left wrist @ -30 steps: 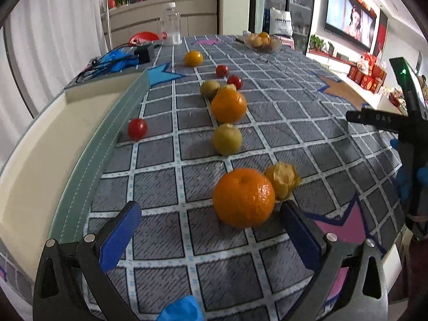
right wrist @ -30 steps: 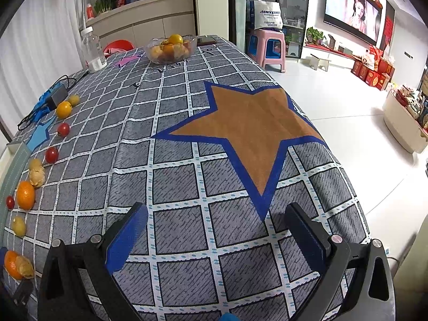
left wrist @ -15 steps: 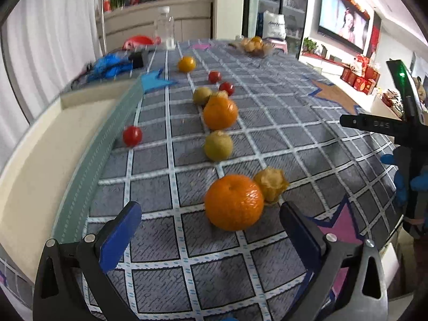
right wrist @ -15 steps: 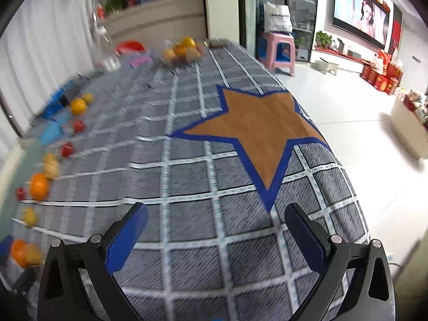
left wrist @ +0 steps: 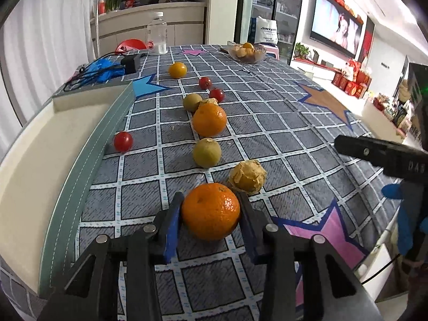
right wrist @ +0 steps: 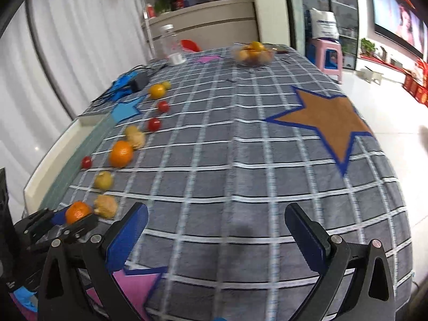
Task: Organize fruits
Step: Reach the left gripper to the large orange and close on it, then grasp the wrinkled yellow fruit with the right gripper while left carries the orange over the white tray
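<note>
My left gripper [left wrist: 211,214] has just been closing its jaws, and both blue pads now press the sides of the nearest orange [left wrist: 211,211], which sits on the checked tabletop [left wrist: 267,139] near its front edge. Toward the left edge a cream tray [left wrist: 40,160] lies with a cherry tomato [left wrist: 123,141] just beside its rim. Right of that, a line of fruit runs toward the far edge: a greenish fruit [left wrist: 206,152], a 2nd orange [left wrist: 209,119] and 2 more tomatoes. A husked fruit [left wrist: 247,177] lies just beside the held orange. A glass bowl [left wrist: 246,52] of fruit stands near the far edge. My right gripper [right wrist: 215,238] hangs with jaws wide apart, holding nothing
</note>
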`<state>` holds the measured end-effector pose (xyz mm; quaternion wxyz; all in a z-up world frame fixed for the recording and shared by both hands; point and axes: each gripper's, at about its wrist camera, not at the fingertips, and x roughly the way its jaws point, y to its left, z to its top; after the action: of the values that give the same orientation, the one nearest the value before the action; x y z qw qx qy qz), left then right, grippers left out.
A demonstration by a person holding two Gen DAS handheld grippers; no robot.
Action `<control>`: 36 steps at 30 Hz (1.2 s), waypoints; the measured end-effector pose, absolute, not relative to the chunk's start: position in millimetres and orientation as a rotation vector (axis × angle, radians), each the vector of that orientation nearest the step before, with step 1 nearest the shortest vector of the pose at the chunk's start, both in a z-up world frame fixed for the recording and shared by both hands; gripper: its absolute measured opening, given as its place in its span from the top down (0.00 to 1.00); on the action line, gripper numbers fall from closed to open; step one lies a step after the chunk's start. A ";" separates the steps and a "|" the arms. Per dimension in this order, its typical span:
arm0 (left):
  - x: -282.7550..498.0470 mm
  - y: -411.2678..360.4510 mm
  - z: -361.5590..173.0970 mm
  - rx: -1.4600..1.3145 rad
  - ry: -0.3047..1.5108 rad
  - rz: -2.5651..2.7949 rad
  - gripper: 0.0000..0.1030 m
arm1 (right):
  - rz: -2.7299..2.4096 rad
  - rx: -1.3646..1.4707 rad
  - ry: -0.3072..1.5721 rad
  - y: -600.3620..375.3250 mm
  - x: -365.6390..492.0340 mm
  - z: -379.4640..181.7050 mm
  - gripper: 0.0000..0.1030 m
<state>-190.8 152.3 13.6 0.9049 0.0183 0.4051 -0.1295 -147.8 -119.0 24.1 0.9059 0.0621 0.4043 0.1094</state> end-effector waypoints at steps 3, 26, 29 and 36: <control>-196.9 159.4 15.8 0.027 0.830 -0.255 0.58 | 0.277 0.092 0.830 -94.4 -150.8 26.0 0.00; -216.3 256.5 56.2 -0.087 0.700 -0.110 0.58 | 0.354 -0.074 0.881 14.3 -141.1 18.2 0.74; -213.1 268.7 57.8 -0.095 0.691 -0.098 0.58 | 0.356 -0.049 0.879 14.7 -138.6 25.9 0.74; -209.0 292.2 60.5 -0.100 0.677 -0.073 0.58 | 0.374 -0.026 0.874 26.2 -131.0 40.7 0.74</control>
<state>-209.0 292.2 60.5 0.9414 -0.0489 0.3319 -0.0357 -131.0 26.2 40.7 0.8891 -0.0126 0.4206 0.1802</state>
